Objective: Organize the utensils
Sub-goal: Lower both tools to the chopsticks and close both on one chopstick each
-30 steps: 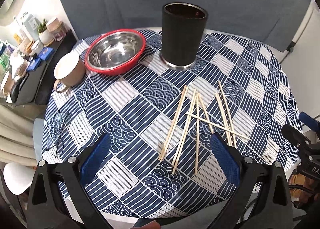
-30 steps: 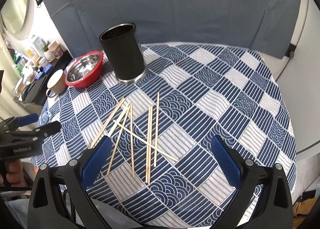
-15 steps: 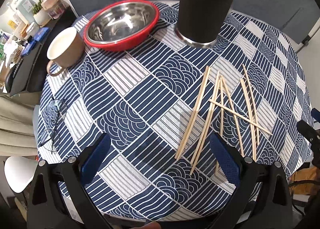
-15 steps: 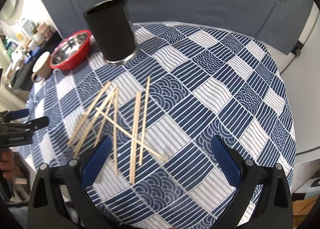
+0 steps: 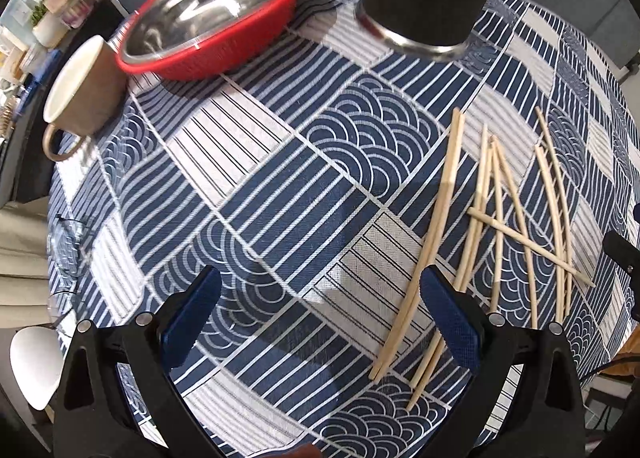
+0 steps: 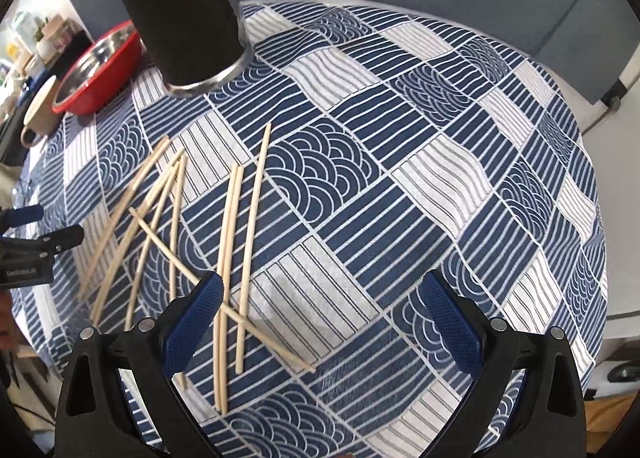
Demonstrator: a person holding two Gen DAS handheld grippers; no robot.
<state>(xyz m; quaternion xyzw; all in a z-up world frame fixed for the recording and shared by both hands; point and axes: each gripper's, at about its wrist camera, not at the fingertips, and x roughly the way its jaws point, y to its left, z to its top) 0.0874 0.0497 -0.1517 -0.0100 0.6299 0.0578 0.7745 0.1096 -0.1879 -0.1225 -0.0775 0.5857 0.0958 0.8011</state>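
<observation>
Both tongs were spread wide and held nothing. The left tongs (image 5: 320,314) hung low over the patterned cloth of the bench (image 5: 280,186); the right tongs (image 6: 320,318) likewise.

The chopsticks (image 5: 496,226) lay loose on the cloth, untouched. In the left view they sat from 2 to 4 o'clock, with the nearest stick running under the right-hand pad of the left tongs. In the right view they fanned from 9 to 7 o'clock, the left-hand pad sitting over two of them. One stick lay crosswise on top of several others (the rest roughly parallel, thin ends toward the camera).

The black holder (image 6: 184,14) stood upright at 12 o'clock in the left view and at 11 o'clock in the right view, well apart from the sticks. A red bowl (image 5: 216,14) and a beige mug (image 5: 80,94) stood at 10–11 o'clock, clear of the work.

Judgement: the step in hand was the approach for a first pick. To do it well:
- take the crosswise stick first, since it rests on the others and lifting from beneath would scatter them;
- close across a stick's width near mid-length, so it does not swing;
- keep the pads nearly flat to the cloth (thin sticks, easy to miss);
- tip the stick upright before lowering into the holder.
</observation>
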